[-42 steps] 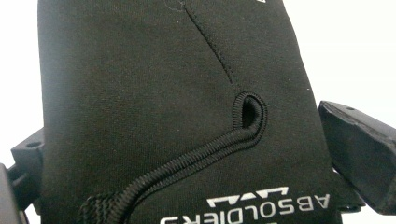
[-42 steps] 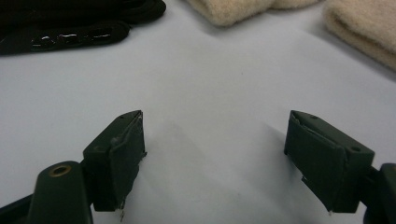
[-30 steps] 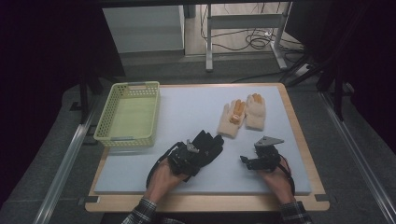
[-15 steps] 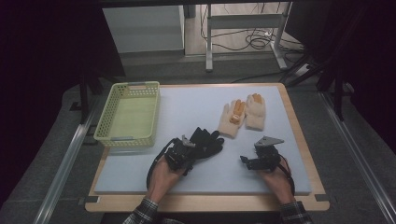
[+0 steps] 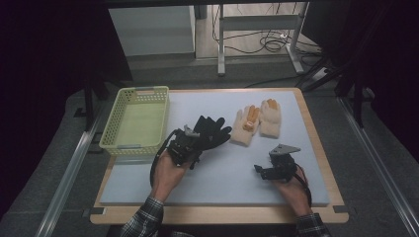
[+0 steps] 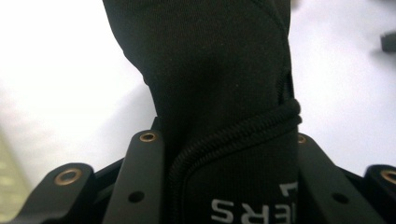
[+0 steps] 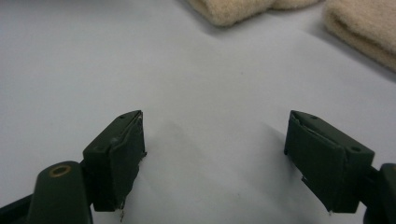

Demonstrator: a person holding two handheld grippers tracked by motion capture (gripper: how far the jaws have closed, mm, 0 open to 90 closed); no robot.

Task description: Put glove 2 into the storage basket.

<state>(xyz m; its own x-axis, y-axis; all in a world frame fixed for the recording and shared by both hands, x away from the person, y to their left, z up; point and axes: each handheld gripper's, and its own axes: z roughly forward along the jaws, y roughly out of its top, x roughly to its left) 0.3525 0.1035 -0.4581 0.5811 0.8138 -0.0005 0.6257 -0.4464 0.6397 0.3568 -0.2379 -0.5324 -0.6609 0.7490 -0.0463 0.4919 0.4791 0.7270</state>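
Observation:
A black glove (image 5: 213, 130) hangs from my left gripper (image 5: 186, 146) over the middle-left of the mat, its fingers pointing to the far right. In the left gripper view the glove's cuff (image 6: 205, 70), with white lettering, sits clamped between the jaws of the left gripper (image 6: 224, 154). Two beige gloves with orange fingertips (image 5: 245, 126) (image 5: 270, 118) lie side by side on the mat beyond. My right gripper (image 5: 267, 170) rests low at the front right, open with nothing between its jaws (image 7: 215, 158); the beige gloves (image 7: 229, 9) (image 7: 364, 28) lie ahead of it.
A yellow-green mesh basket (image 5: 109, 131) stands at the left edge of the table, just left of my left gripper. The pale grey mat (image 5: 222, 182) covers the wooden table. Dark floor, rails and cables surround the table.
My left gripper has carried the black glove to the left and a little farther away, nearer the basket. The right gripper has stayed in place.

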